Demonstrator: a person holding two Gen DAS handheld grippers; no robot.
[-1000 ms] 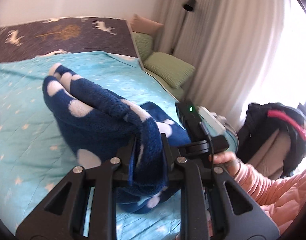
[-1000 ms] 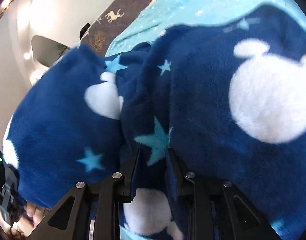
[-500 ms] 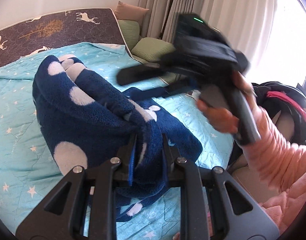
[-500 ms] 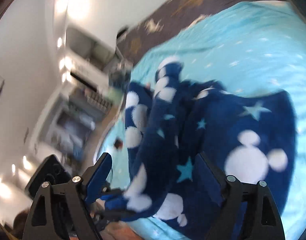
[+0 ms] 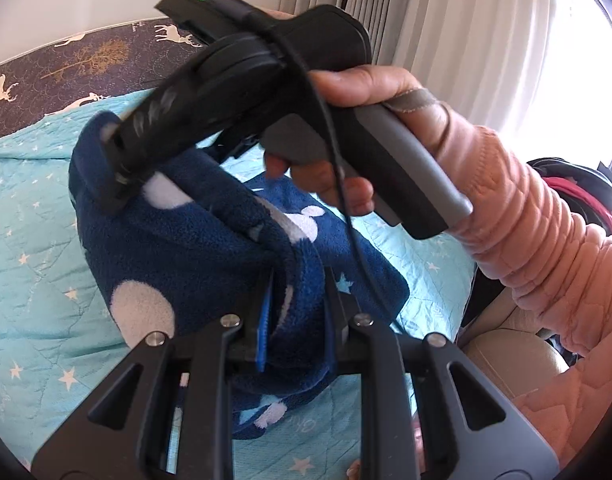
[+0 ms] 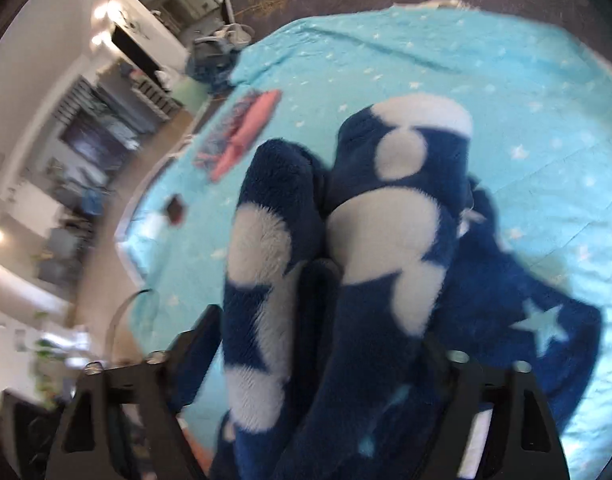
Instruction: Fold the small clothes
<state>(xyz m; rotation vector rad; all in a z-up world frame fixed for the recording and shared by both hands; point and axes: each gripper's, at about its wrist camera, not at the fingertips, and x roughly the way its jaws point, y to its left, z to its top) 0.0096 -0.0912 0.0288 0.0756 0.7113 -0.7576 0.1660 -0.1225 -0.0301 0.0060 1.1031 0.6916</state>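
Note:
A navy fleece garment with white mouse heads and pale stars is held up over the turquoise bedspread. My left gripper is shut on a bunched fold of it. My right gripper, in a hand with a pink sleeve, reaches over the garment's far top end; in the right wrist view the garment fills the gap between its wide-apart fingers, so the right gripper is open around the fabric.
A dark headboard with deer prints stands behind the bed. A folded pink and patterned item lies near the bed's left edge. A dark bag sits on a chair by the curtains at right.
My right gripper let go of the garment, opened wide, swung up and over, and now straddles the garment's far end. My left gripper keeps its grip.

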